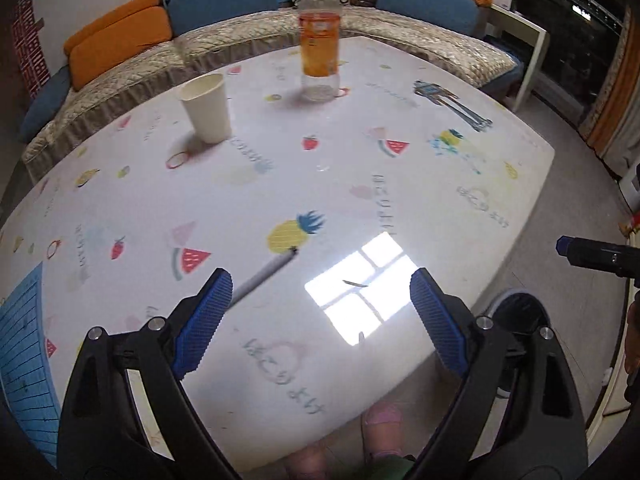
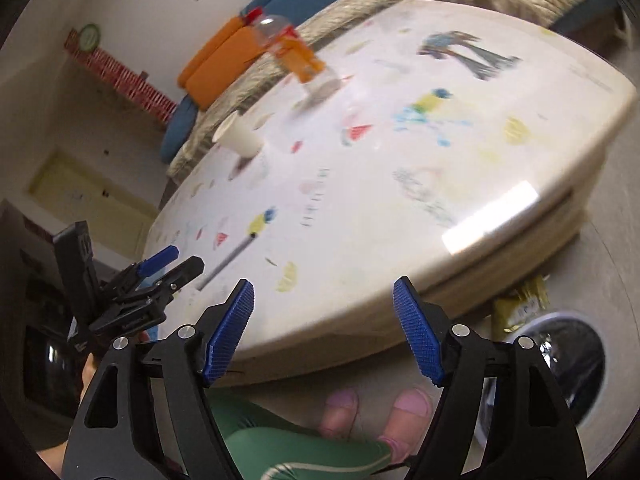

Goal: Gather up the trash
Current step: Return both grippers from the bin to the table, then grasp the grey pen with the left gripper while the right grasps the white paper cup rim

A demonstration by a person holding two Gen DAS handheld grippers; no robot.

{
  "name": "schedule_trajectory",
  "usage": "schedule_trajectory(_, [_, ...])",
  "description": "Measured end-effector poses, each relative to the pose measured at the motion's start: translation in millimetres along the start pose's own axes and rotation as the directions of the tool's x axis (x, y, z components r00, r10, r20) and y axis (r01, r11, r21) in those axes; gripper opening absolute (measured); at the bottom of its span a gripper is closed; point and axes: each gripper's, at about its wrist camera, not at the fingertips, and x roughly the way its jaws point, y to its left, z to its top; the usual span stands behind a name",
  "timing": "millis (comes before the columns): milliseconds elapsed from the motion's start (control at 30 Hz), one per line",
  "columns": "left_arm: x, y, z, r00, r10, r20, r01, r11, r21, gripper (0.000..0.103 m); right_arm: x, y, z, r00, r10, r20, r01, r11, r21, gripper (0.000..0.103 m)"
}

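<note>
A white paper cup (image 1: pixel 207 107) stands on the fruit-print table (image 1: pixel 460 208), far left. A plastic bottle with orange label and red cap (image 1: pixel 320 46) stands at the far middle. A grey pen-like stick (image 1: pixel 266 275) lies near the front, just beyond the left finger of my left gripper (image 1: pixel 321 316), which is open and empty above the table's near edge. My right gripper (image 2: pixel 323 330) is open and empty, off the table's front edge above the floor. In the right wrist view the cup (image 2: pixel 240 138), bottle (image 2: pixel 294 54) and stick (image 2: pixel 228 261) show, blurred.
A black-lined trash bin (image 2: pixel 560 364) stands on the floor at the table's right front; it also shows in the left wrist view (image 1: pixel 520 312). A yellow wrapper (image 2: pixel 520 306) lies on the floor near it. A sofa (image 1: pixel 132 64) runs behind the table. The person's feet (image 2: pixel 376 408) are below.
</note>
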Motion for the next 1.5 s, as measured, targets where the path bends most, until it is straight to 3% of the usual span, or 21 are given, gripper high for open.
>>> schedule_trajectory(300, [16.9, 80.2, -8.7, 0.999, 0.044, -0.030, -0.047, 0.994, -0.099, 0.091, 77.7, 87.0, 56.8, 0.997, 0.031, -0.074, -0.039, 0.993, -0.109, 0.075])
schedule_trajectory(533, [46.6, 95.3, -23.7, 0.995, 0.032, -0.091, -0.037, 0.998, -0.056, 0.091, 130.4, 135.8, 101.6, 0.994, 0.059, -0.095, -0.072, 0.988, -0.138, 0.075])
schedule_trajectory(700, [62.9, 93.1, -32.3, 0.992, 0.047, -0.115, -0.047, 0.999, 0.003, 0.090, 161.2, 150.2, 124.7, 0.993, 0.054, -0.110, -0.070, 0.986, -0.152, 0.075])
schedule_trajectory(767, [68.8, 91.2, -33.3, 0.991, 0.055, -0.120, -0.052, 0.998, 0.028, 0.085, 170.0, 152.3, 130.8, 0.992, 0.056, -0.109, -0.073, 0.986, -0.151, 0.075])
schedule_trajectory(800, [71.7, 91.6, -33.8, 0.990, 0.056, -0.128, -0.053, 0.998, 0.031, 0.076, 173.8, 152.9, 133.4, 0.992, 0.063, -0.110, -0.079, 0.985, -0.150, 0.075])
schedule_trajectory(900, [78.2, 103.8, -28.5, 0.992, 0.019, -0.125, -0.023, 0.999, -0.032, 0.070, 183.5, 151.6, 138.7, 0.992, 0.060, -0.114, -0.077, 0.986, -0.146, 0.075])
schedule_trajectory(1067, [88.2, 127.9, -14.8, 0.994, 0.054, -0.098, -0.062, 0.995, -0.077, 0.069, 203.5, 154.3, 154.5, 0.992, 0.026, -0.121, -0.046, 0.985, -0.165, 0.075])
schedule_trajectory(1133, [92.6, 143.2, -6.8, 0.993, 0.071, -0.090, -0.080, 0.991, -0.105, 0.059, 214.7, 158.1, 165.1, 0.993, 0.010, -0.119, -0.031, 0.984, -0.173, 0.075])
schedule_trajectory(1200, [97.5, 158.7, 1.3, 0.993, 0.079, -0.089, -0.091, 0.987, -0.135, 0.057, 224.8, 161.9, 175.9, 0.994, 0.004, -0.111, -0.023, 0.984, -0.174, 0.075])
schedule_trajectory(1500, [121.8, 205.5, 33.6, 0.990, 0.128, -0.064, -0.138, 0.973, -0.186, 0.058, 282.9, 174.2, 216.9, 0.995, -0.034, -0.099, 0.019, 0.989, -0.149, 0.073])
